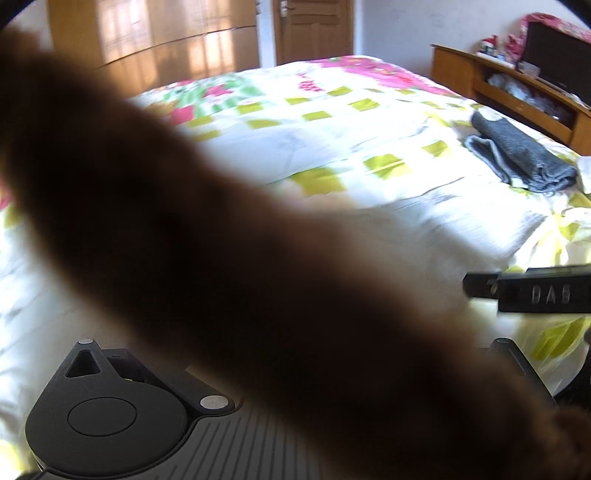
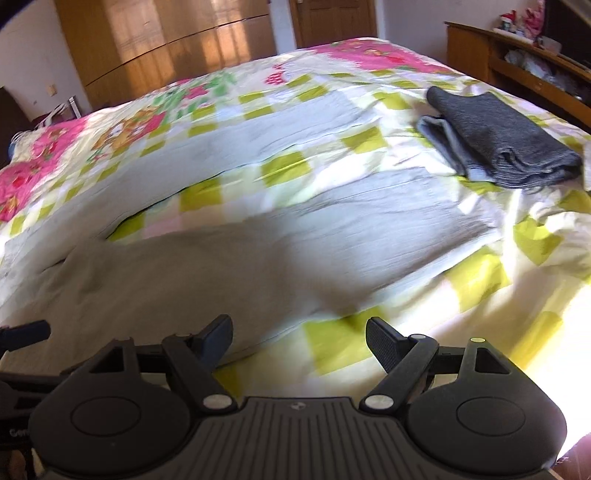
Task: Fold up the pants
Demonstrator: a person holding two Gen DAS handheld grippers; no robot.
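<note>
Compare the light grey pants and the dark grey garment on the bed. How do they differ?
The pants are pale grey; the dark garment is charcoal. The pants lie spread out with legs apart; the dark garment is already folded compactly. The pants lie close to the right gripper; the dark garment lies farther away. Both rest on the bedspread.

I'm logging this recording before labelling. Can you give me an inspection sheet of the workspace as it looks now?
Surface: bed with a checked, floral cover, rumpled at the right.
Job's things: pale pants spread flat, legs apart, not yet folded.
Clutter: folded grey garment at the far right, apart from the pants.
Grippers: right gripper open, empty, low over the near edge of the pants; left gripper's fingers hidden by a blurred brown shape across the lens.
Cables: nothing seen.
Surroundings: wooden wardrobe, door, headboard shelf with small items.
</note>
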